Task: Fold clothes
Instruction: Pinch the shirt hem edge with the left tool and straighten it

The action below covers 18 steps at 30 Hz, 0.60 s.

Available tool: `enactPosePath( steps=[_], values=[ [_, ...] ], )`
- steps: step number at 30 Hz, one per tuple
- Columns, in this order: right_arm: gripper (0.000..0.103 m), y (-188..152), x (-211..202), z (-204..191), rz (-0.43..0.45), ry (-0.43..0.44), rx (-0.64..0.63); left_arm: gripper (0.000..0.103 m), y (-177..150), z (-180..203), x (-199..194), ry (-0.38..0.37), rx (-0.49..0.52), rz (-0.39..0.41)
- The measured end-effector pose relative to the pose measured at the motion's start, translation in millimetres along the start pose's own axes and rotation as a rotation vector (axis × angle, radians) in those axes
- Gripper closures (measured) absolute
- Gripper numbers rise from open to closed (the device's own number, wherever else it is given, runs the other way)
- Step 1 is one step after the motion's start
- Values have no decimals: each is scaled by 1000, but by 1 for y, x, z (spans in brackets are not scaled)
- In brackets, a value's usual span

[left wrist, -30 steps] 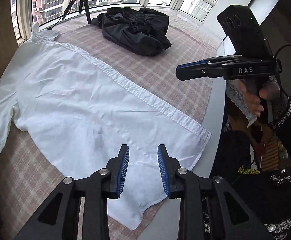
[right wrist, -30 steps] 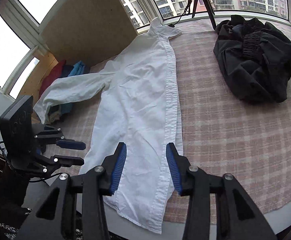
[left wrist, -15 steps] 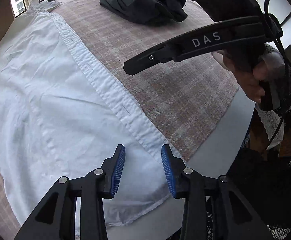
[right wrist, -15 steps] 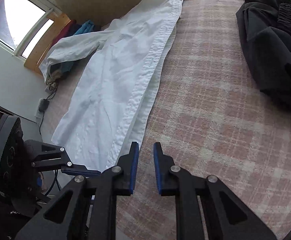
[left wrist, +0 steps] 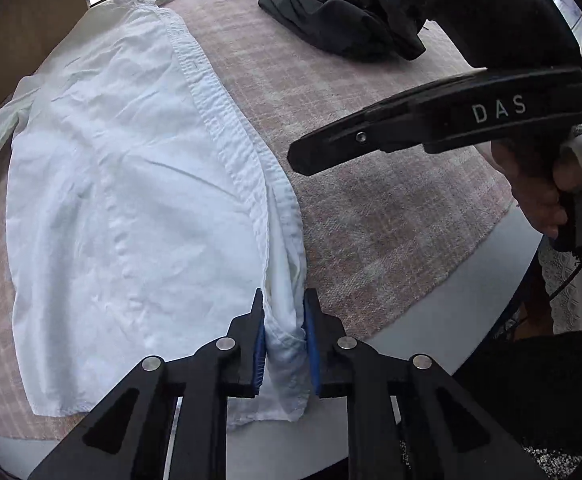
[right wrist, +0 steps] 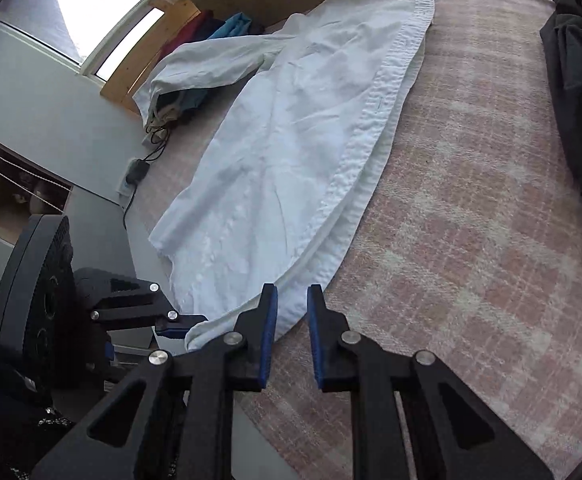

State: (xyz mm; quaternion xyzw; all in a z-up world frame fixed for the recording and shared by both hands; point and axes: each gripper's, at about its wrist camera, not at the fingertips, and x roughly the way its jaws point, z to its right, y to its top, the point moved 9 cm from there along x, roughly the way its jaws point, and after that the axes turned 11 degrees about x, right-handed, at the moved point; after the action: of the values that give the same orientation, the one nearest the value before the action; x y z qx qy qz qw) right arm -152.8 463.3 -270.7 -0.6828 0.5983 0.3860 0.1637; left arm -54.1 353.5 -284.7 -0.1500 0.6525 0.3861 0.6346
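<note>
Left gripper [left wrist: 284,336] jaws clamped the white shirt [left wrist: 131,184] near hem corner; right gripper [right wrist: 292,332] jaws hung apart, empty, beside placket — next likely needs its own grip.

White shirt [left wrist: 123,184], pink plaid cloth [left wrist: 371,208], black garment [left wrist: 343,12], blue-padded fingers [left wrist: 259,344]
</note>
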Motion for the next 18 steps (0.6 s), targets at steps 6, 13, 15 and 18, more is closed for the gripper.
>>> enactPosePath(
  steps=[6,13,15,18],
  values=[
    [87,-1,-12,7,20,-16,5,74,1,-10,-47,-250,-115,114],
    [87,3,-9,-4,27,-28,-36,51,-4,-14,-55,-153,-49,95],
    [87,-1,-5,-11,3,-20,-59,51,-6,-4,-46,-162,-24,76],
    [87,-10,3,-16,-48,0,-66,51,-9,20,-32,-163,48,63]
  ],
)
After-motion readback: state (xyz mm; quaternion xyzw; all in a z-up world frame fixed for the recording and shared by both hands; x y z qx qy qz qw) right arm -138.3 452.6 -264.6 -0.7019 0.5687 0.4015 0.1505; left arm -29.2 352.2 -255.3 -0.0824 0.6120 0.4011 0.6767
